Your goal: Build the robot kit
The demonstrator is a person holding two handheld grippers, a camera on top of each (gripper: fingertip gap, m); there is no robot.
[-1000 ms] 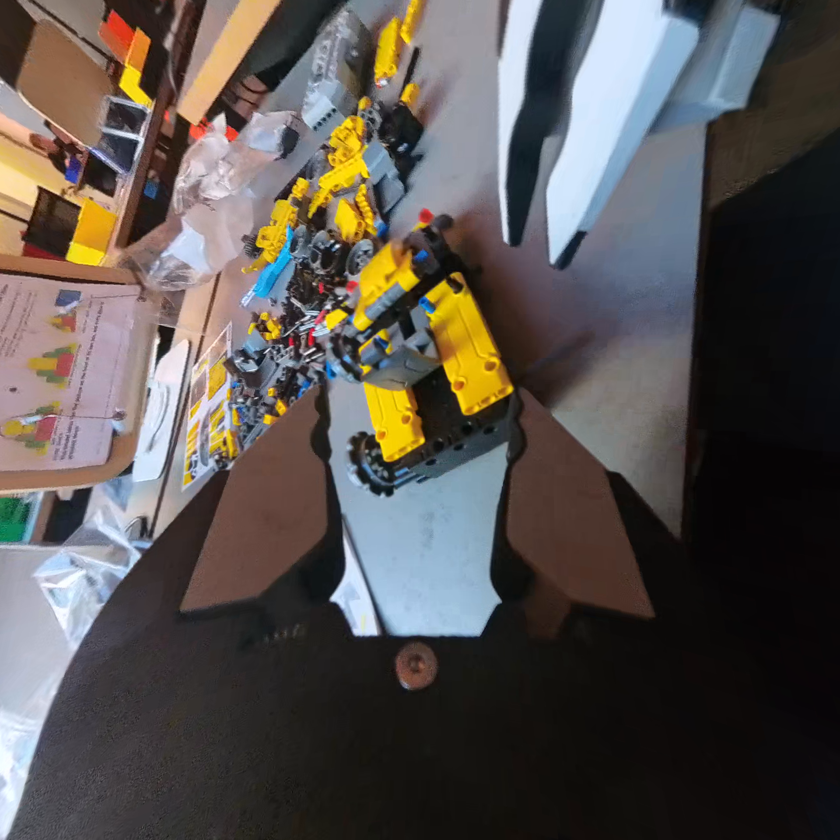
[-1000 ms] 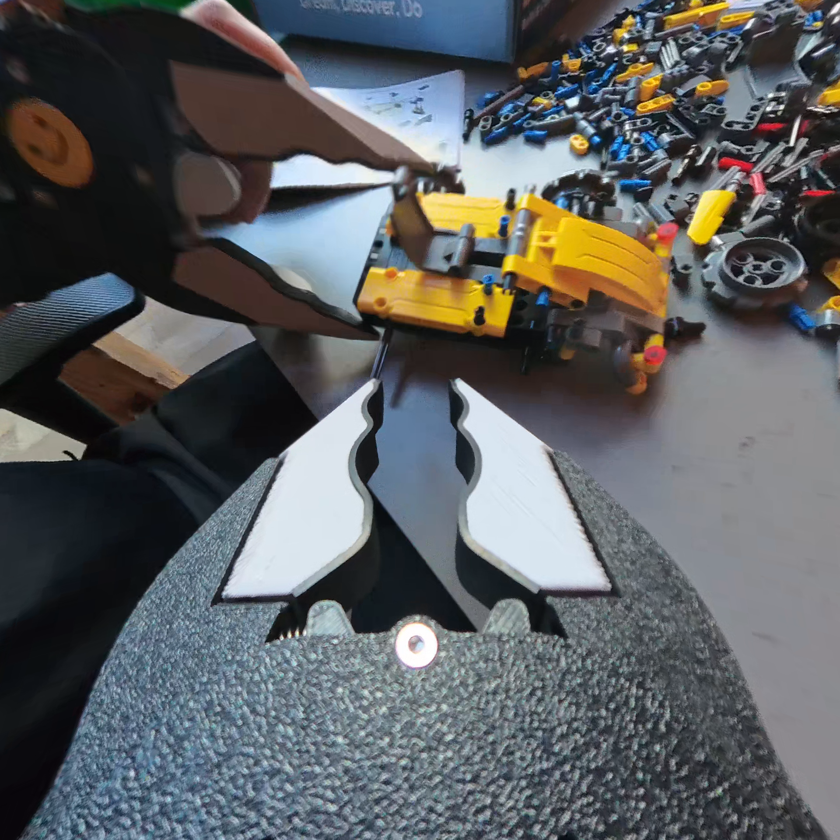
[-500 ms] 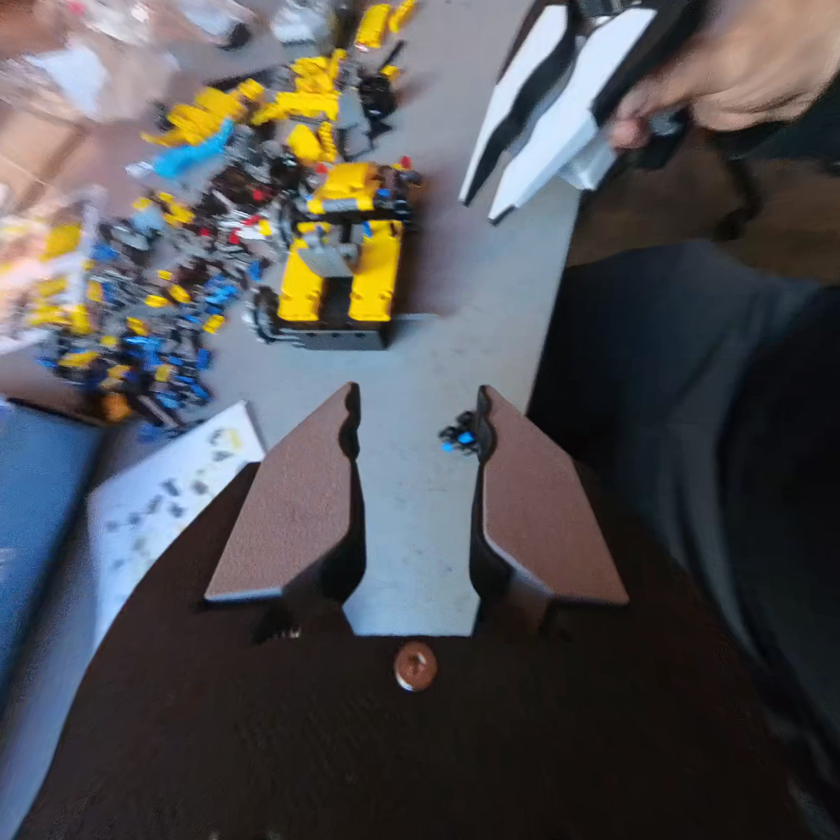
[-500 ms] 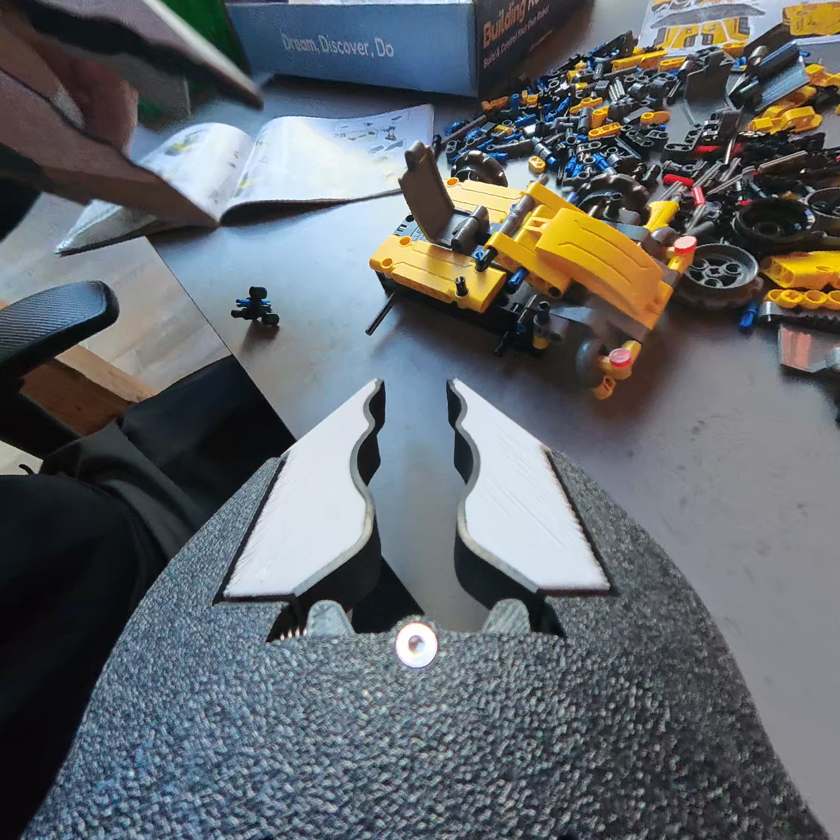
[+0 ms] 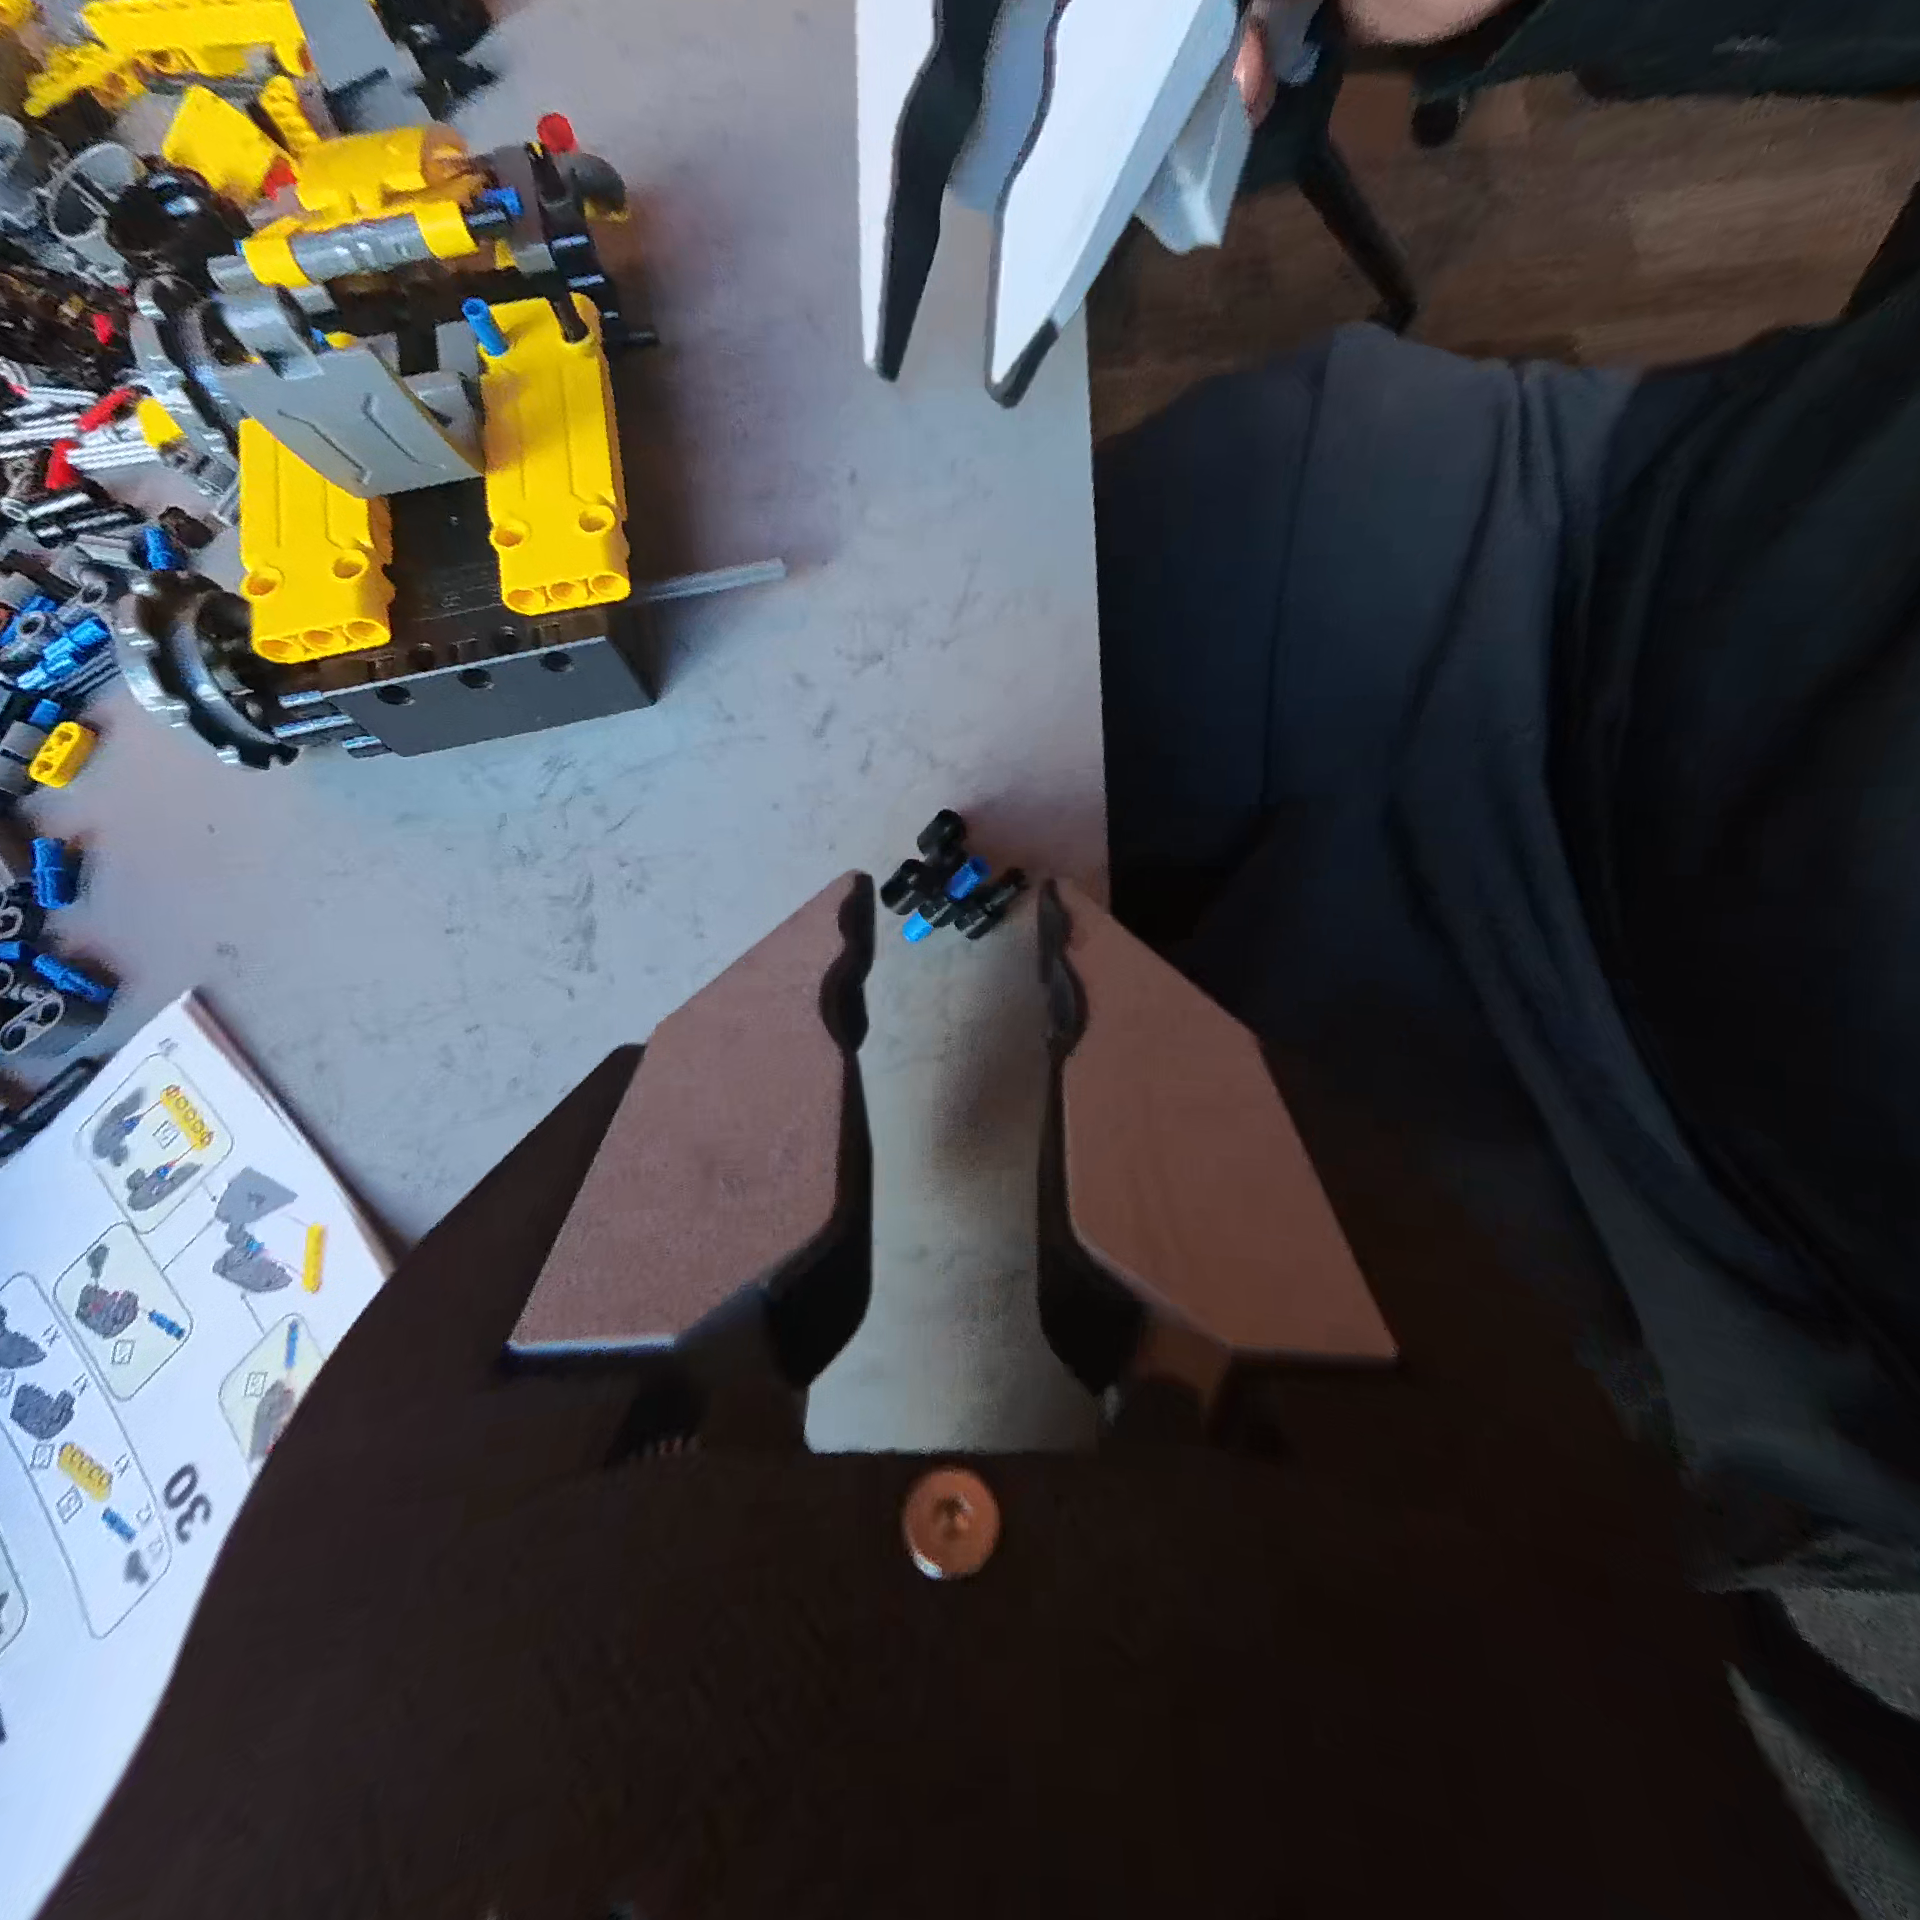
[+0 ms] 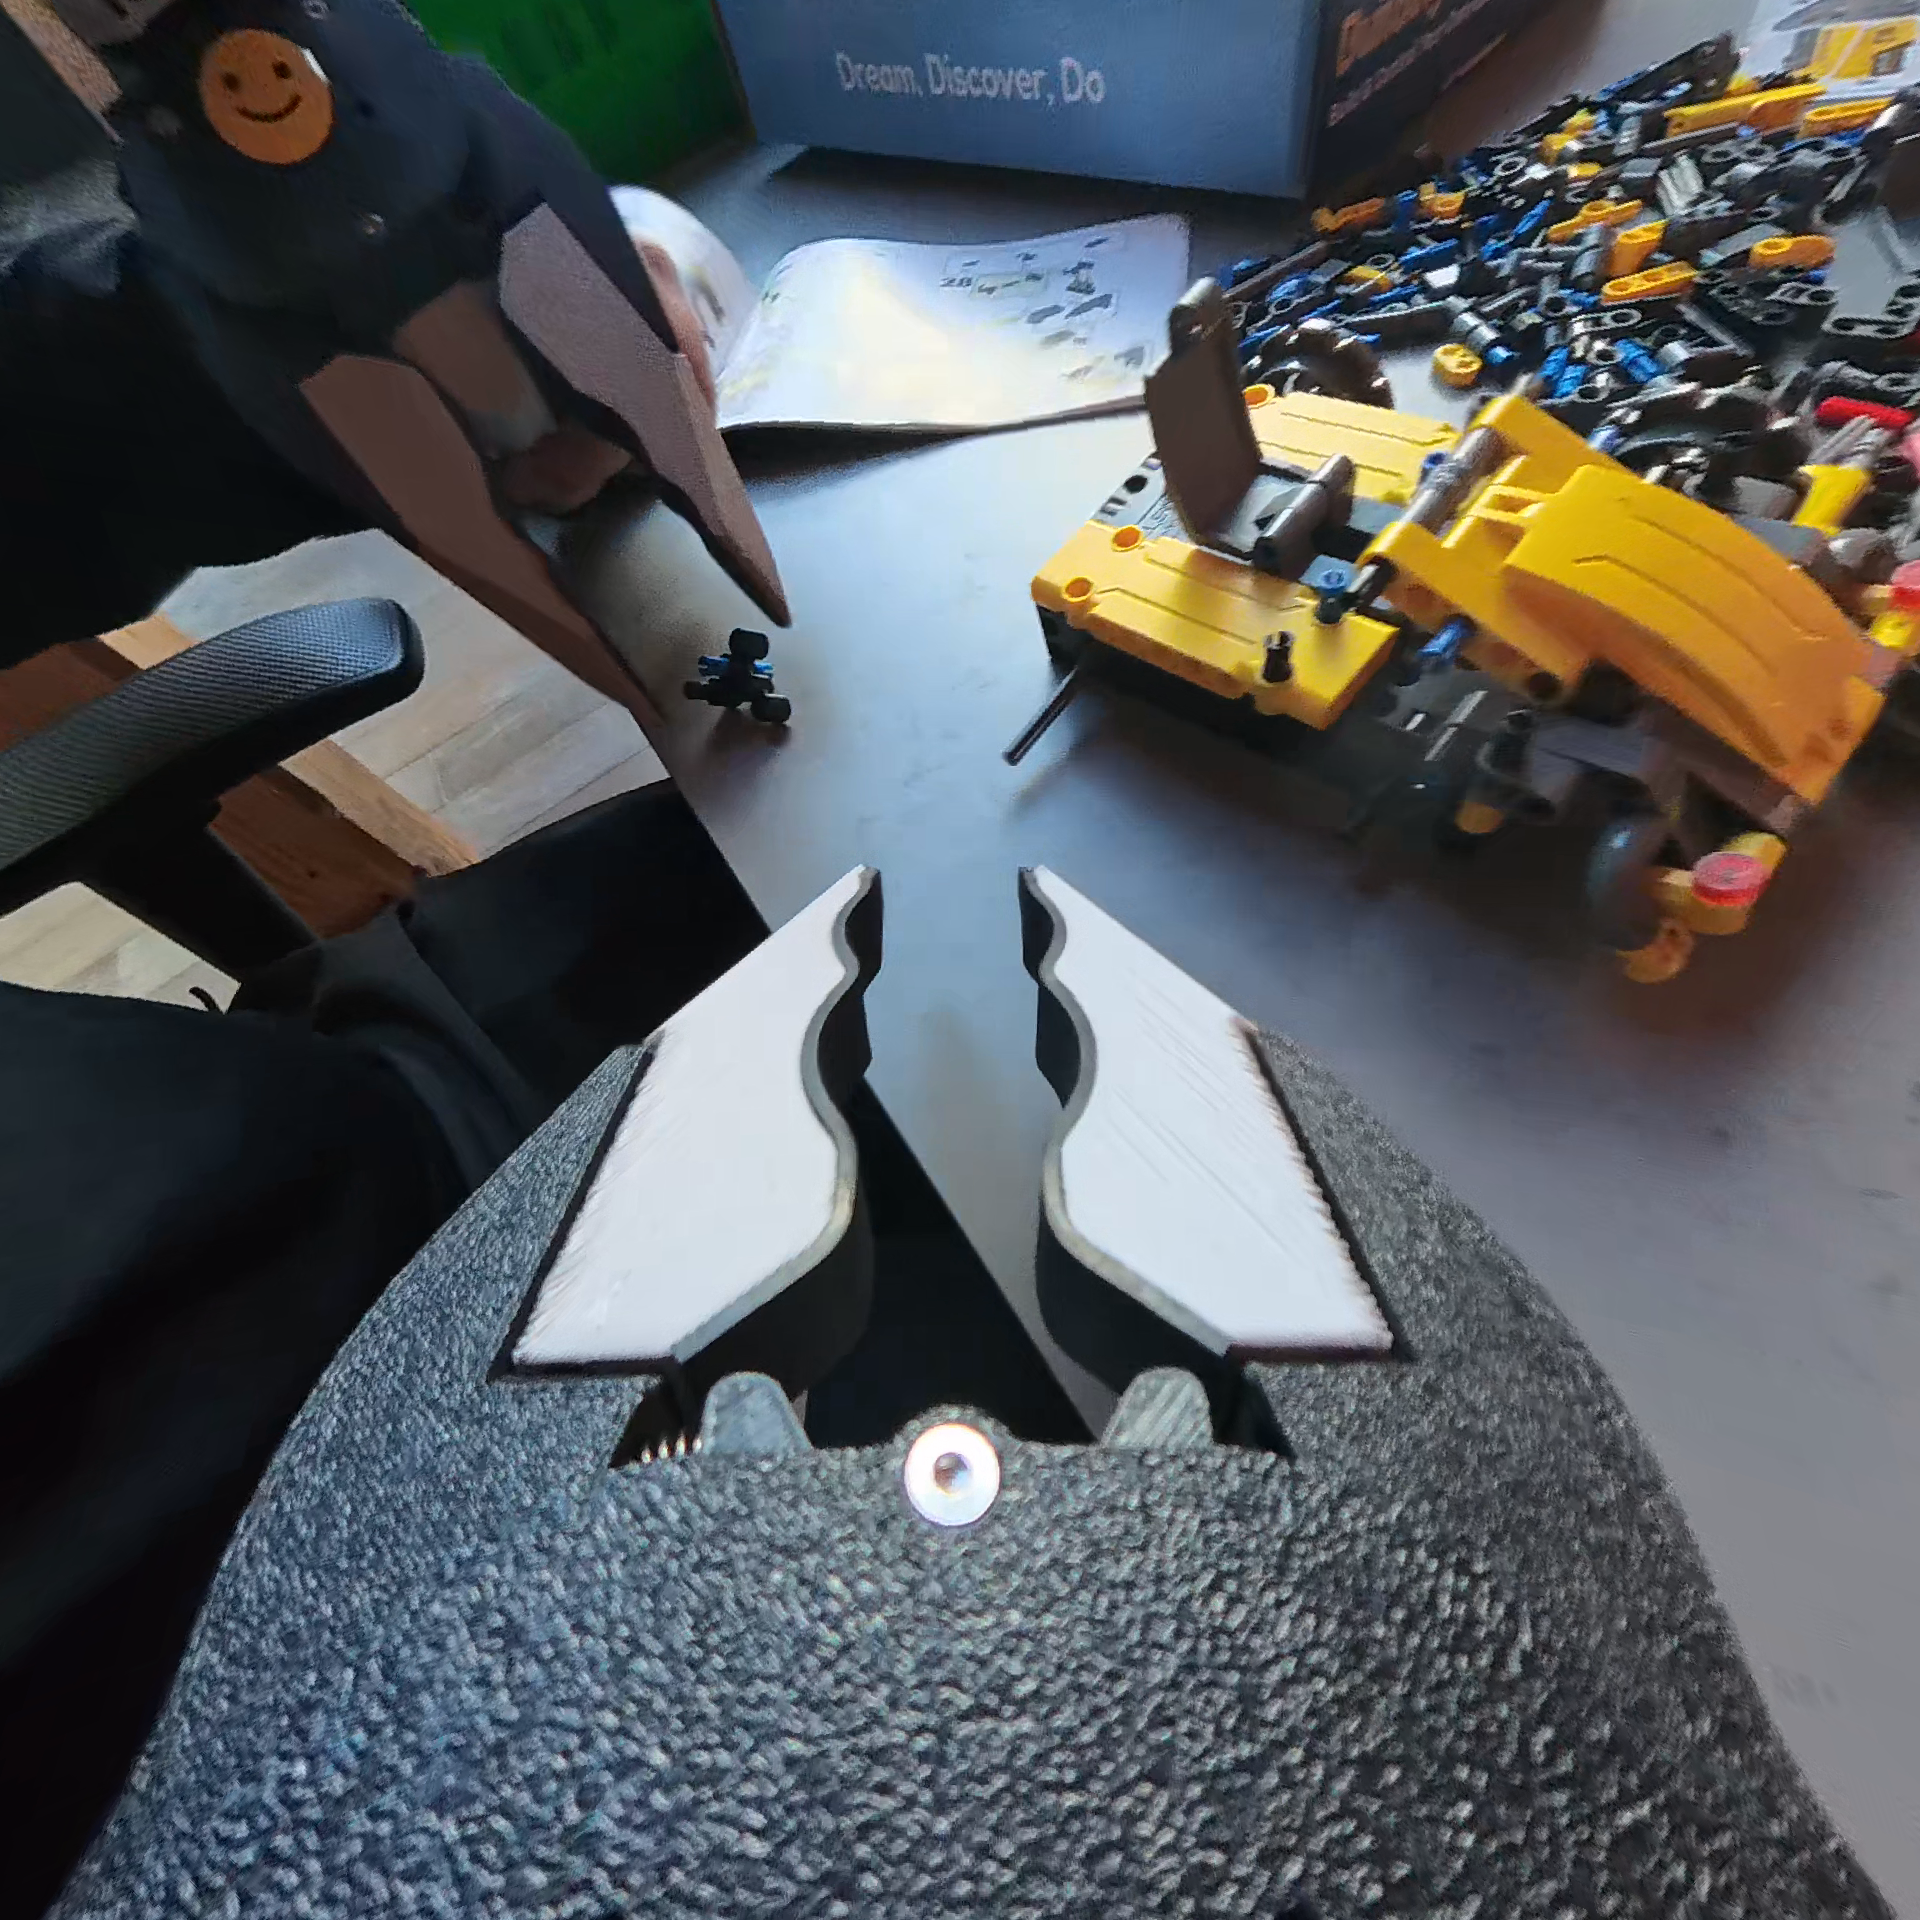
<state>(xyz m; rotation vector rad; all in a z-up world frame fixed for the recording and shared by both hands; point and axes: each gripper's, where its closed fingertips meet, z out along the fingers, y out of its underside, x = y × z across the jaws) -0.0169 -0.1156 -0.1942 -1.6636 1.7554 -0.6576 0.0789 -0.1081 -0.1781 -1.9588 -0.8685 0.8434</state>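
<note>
Lying just ahead of the parted left claw (image 5: 951, 896): a small black-and-blue piece (image 5: 948, 881).

Yellow brick vehicle (image 5: 416, 499), loose parts (image 6: 1621, 249), booklet (image 6: 935, 322).

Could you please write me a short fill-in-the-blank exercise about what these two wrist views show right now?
1. The left hand-held gripper is ____, its tips either side of the small black and blue brick piece.
2. That piece lies near the table's ____.
3. The partly built vehicle model is mainly ____ in colour.
4. The right hand-held gripper holds ____.

Missing words: open; edge; yellow; nothing
</note>
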